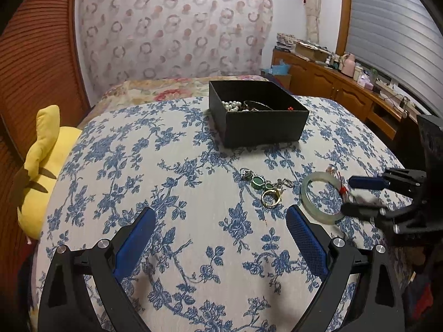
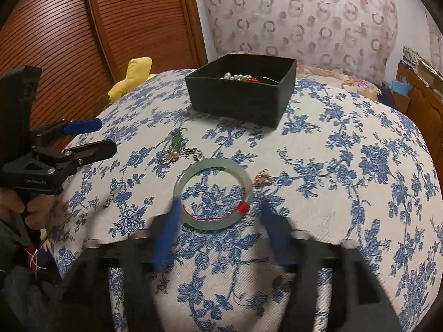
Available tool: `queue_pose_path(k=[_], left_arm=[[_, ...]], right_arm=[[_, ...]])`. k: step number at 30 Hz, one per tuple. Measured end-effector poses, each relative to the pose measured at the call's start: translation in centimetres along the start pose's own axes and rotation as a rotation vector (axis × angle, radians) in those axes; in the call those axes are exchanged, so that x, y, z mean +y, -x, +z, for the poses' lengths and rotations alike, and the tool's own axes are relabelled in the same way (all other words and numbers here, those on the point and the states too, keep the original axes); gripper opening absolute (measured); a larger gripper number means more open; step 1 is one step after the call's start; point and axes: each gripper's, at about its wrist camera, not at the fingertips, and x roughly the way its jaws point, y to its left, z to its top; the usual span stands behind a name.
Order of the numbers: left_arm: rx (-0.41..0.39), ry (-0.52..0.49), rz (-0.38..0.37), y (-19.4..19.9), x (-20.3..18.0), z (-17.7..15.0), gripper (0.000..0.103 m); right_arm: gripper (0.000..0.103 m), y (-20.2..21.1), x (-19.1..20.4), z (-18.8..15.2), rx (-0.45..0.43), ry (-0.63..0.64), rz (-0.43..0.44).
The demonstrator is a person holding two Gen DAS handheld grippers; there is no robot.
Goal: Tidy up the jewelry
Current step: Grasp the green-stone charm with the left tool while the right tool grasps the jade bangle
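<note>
A pale green jade bangle (image 2: 213, 193) lies flat on the blue-flowered cloth, with a red string and bead (image 2: 243, 207) across its near rim and a small gold charm (image 2: 261, 179) beside it. My right gripper (image 2: 218, 210) is open, its blurred blue fingers on either side of the bangle's near edge. The bangle also shows in the left wrist view (image 1: 322, 196), with the right gripper (image 1: 347, 195) at it. A green-stone bracelet and gold ring (image 1: 265, 186) lie left of the bangle. My left gripper (image 1: 221, 215) is open and empty, nearer than the jewelry. A black box (image 1: 257, 112) holds pearls.
The cloth-covered surface (image 1: 166, 166) drops off at the left, where a yellow plush toy (image 1: 47, 163) sits against a wooden slatted door. A wooden cabinet (image 1: 332, 83) with clutter stands at the right. A patterned curtain hangs behind.
</note>
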Motion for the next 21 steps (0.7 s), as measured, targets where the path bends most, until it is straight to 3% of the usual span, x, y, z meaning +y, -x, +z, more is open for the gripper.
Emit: queue_pose_path(k=[5, 13, 19, 21], left_arm=[[0.007, 0.002, 0.008, 0.2, 0.4, -0.4, 0.092], [0.023, 0.011, 0.005, -0.1, 0.8, -0.7, 0.092], [0.036, -0.002, -0.025, -0.8, 0.4, -0.1, 0.091], [0.046, -0.01, -0.046, -1.2, 0.1, 0.2, 0.081]], right_arm=[[0.069, -1.4, 0.7, 0.6, 0.041, 0.021, -0.004], [0.073, -2.7, 2.1, 1.4, 0.065, 0.1, -0.084], [0.072, -2.1, 2.0, 0.8, 0.067, 0.112, -0.075], [0.072, -1.6, 1.9, 0.2, 0.069, 0.111, -0.073]])
